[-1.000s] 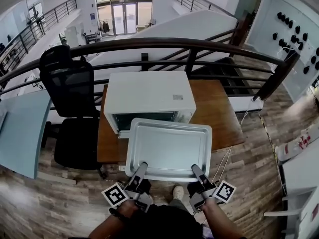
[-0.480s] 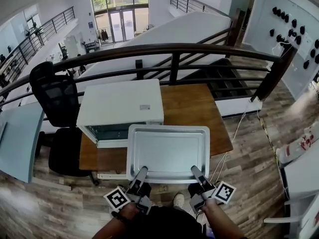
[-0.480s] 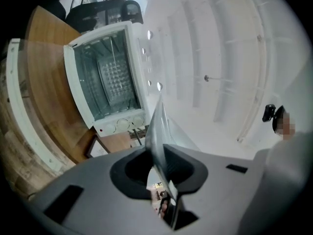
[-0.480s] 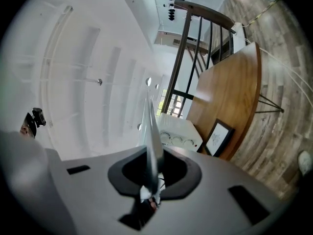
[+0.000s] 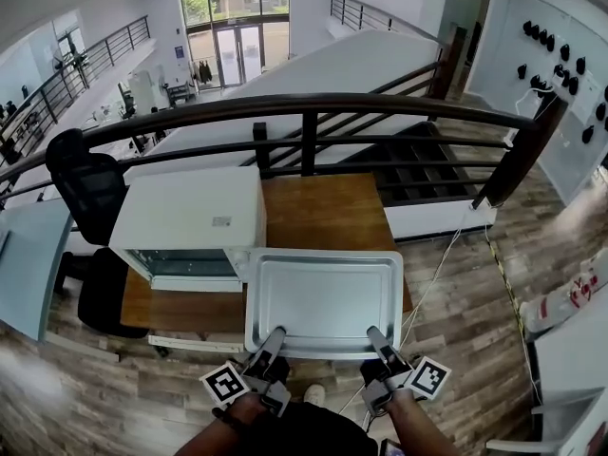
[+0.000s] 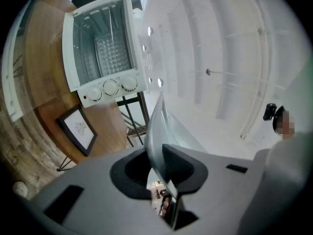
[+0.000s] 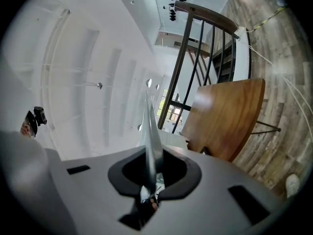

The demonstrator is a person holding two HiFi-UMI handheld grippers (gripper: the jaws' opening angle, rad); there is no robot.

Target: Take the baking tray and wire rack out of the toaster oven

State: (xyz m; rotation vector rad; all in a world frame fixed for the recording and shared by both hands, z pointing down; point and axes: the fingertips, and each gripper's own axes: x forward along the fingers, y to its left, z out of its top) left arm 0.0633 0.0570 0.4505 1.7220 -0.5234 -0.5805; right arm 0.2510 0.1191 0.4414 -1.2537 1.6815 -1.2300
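Observation:
Both my grippers hold a shiny metal baking tray (image 5: pixel 323 297) level by its near rim, over the front right part of the wooden table (image 5: pixel 328 207). My left gripper (image 5: pixel 274 338) is shut on the rim's left part and my right gripper (image 5: pixel 378 338) on its right part. In the left gripper view the tray's rim (image 6: pixel 155 126) runs edge-on between the pads of the left gripper (image 6: pixel 159 163). The right gripper (image 7: pixel 151 173) pinches the rim (image 7: pixel 150 131) the same way. The white toaster oven (image 5: pixel 190 218) stands left of the tray with its door down, and a grid pattern (image 6: pixel 112 53) shows inside it.
A black office chair (image 5: pixel 85 193) stands left of the table beside a pale desk (image 5: pixel 24 264). A dark railing (image 5: pixel 313 107) runs behind the table over a stairwell. A small framed picture (image 6: pixel 78 129) lies on the table in front of the oven. Wood floor lies to the right.
Both grippers have carried the tray to the right, away from the oven's mouth. The oven now sits further left in the head view. The grips have not changed.

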